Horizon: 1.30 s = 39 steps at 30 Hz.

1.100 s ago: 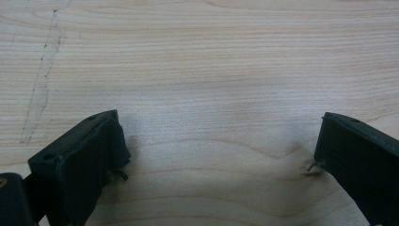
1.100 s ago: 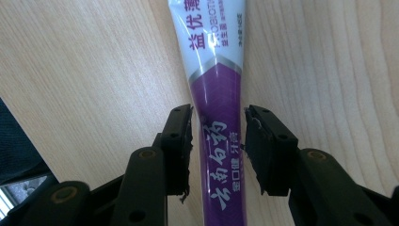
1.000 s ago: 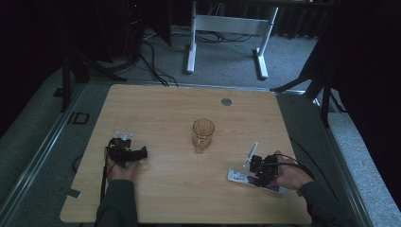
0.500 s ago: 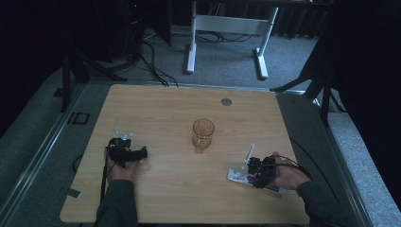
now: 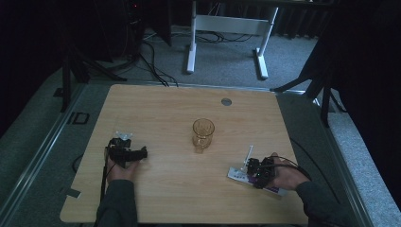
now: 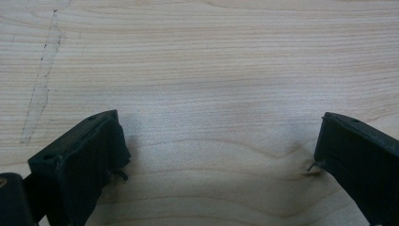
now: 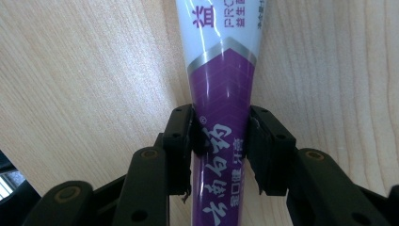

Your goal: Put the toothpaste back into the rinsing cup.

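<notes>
High view: fixed above the person's side, facing forward and down over the whole table (image 5: 156, 109), far off. Left gripper view: pressed close to bare tabletop. Right gripper view: close on the toothpaste tube (image 7: 221, 84), which the high view shares.

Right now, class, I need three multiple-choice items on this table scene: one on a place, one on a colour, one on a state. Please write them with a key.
1. Where does the glass cup stand?
A. mid-table
B. far left corner
C. on the floor

2. What colour is the toothpaste tube?
A. green and yellow
B. white and purple
C. all black

3. How is the left gripper?
A. shut on the cup
B. shut on a cloth
C. open over bare wood

Key: 1 A, it stands between both hands; 2 B, the right gripper view shows both colours; 3 C, its jaws stand wide apart.
</notes>
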### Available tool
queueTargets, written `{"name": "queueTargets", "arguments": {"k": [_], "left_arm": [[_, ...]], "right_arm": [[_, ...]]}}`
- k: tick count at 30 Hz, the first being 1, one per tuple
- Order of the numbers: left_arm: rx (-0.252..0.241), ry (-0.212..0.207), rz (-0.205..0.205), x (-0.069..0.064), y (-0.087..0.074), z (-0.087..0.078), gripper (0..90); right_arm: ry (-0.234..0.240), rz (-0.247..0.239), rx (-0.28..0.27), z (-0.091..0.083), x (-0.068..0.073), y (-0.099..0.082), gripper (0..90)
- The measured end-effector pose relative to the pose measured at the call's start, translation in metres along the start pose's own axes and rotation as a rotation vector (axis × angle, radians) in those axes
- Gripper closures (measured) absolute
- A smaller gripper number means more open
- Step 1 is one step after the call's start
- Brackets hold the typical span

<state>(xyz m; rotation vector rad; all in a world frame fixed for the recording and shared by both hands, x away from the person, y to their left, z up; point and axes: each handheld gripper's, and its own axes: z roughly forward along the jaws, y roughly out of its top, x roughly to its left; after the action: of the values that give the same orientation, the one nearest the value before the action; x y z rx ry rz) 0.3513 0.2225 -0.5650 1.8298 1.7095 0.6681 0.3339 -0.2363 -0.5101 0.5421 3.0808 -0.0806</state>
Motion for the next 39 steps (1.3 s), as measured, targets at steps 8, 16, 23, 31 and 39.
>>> {"name": "queueTargets", "arguments": {"k": [8, 16, 23, 31, 39], "left_arm": [[0.000, 0.000, 0.000, 0.000, 0.000, 0.000, 1.4], [0.001, 0.000, 0.000, 0.000, 0.000, 0.000, 1.4], [0.000, 0.000, 0.000, 0.000, 0.000, 0.000, 1.4], [0.001, 0.000, 0.000, 0.000, 0.000, 0.000, 1.4], [0.000, 0.000, 0.000, 0.000, 0.000, 0.000, 1.4]], "right_arm": [[-0.014, -0.011, -0.001, 0.000, 0.002, 0.000, 65.6], [-0.018, -0.009, -0.016, -0.003, 0.002, -0.002, 70.7], [-0.020, 0.014, -0.036, -0.005, 0.000, -0.006, 72.3], [-0.036, 0.048, -0.098, -0.014, -0.005, -0.013, 72.5], [-0.042, 0.099, -0.190, -0.024, -0.010, -0.019, 72.5]]}}
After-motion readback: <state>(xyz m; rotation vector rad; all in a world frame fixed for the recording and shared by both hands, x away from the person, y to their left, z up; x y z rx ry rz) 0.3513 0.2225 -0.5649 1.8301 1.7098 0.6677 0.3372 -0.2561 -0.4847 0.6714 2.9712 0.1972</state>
